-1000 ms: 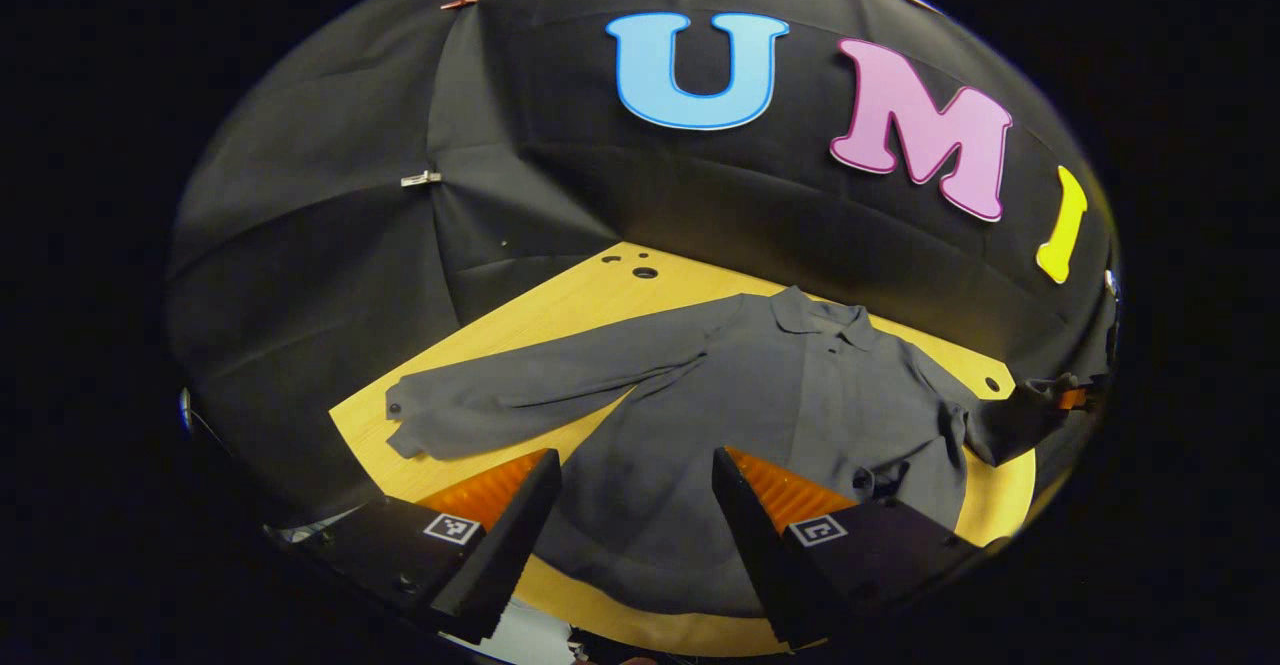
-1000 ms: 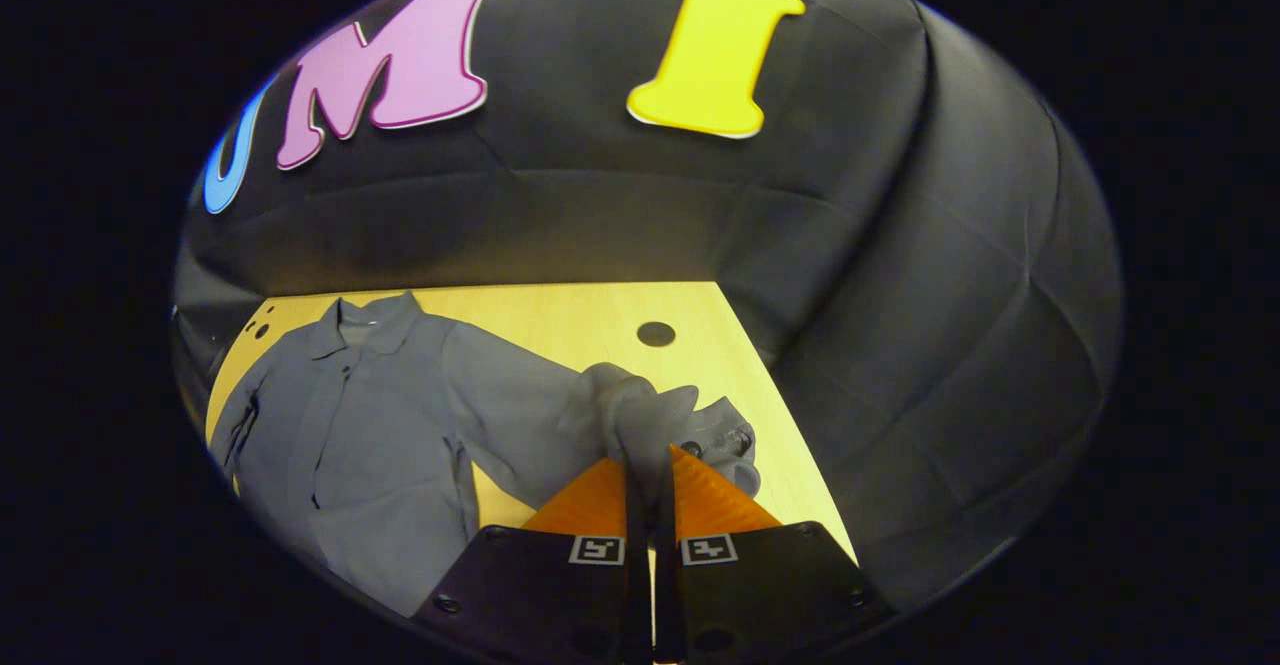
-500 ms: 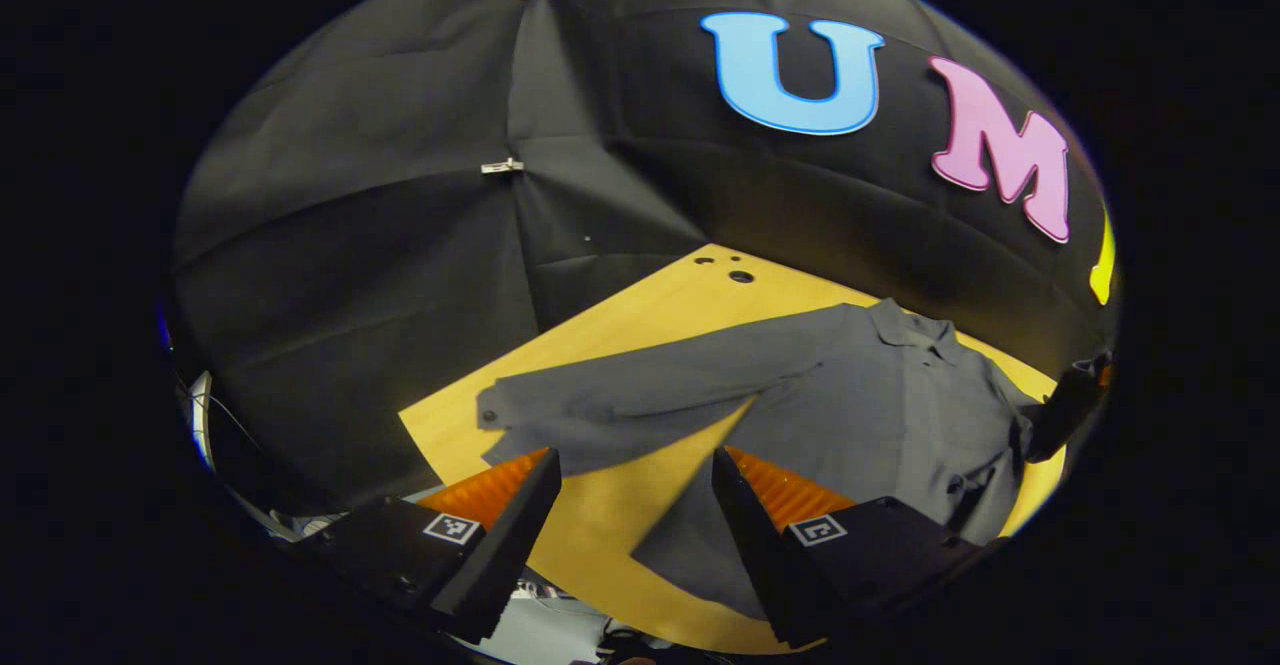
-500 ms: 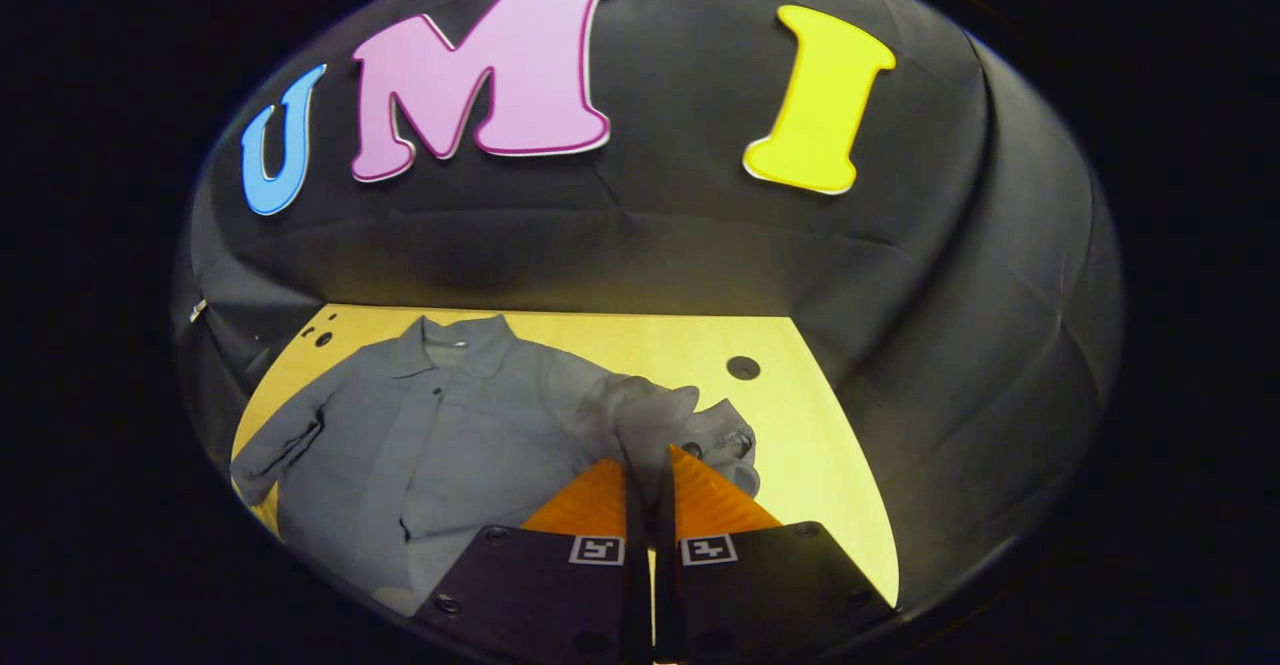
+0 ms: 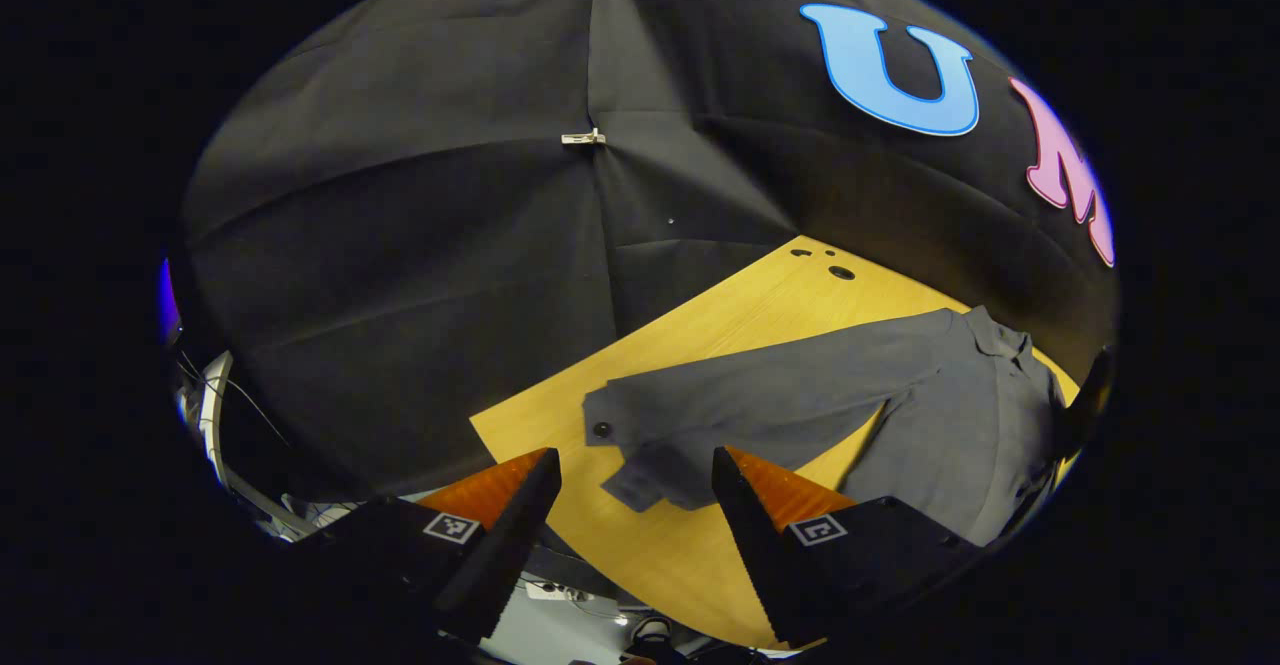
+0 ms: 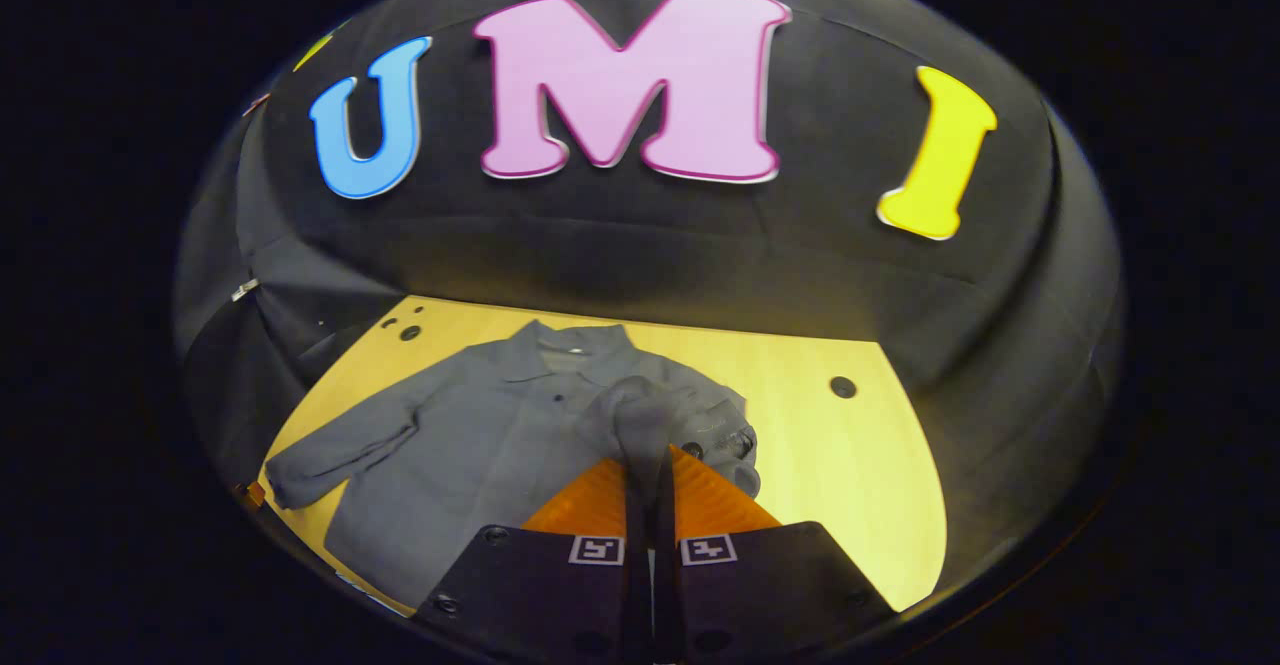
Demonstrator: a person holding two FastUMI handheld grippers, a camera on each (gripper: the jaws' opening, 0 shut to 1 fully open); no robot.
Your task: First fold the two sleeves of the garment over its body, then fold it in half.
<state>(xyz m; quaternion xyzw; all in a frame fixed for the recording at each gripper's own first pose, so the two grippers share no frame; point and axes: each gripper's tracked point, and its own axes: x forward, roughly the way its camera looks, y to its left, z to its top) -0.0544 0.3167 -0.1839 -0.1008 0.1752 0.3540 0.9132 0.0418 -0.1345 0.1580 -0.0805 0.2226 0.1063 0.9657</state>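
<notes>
One grey collared shirt (image 6: 470, 445) on the bench (image 6: 860, 475)
Right gripper (image 6: 648, 465) clamped on bunched right sleeve (image 6: 650, 415); left gripper (image 5: 632, 475) fingers apart above outstretched left sleeve (image 5: 740, 410).

We see a plain dark grey garment (image 5: 930, 415) with dark buttons on a yellow wood-grain bench (image 5: 760, 305).

A yellow wooden table (image 5: 760, 315) with small round holes (image 5: 841, 272); black cloth wall (image 5: 400, 245); metal clip (image 5: 583, 137).
</notes>
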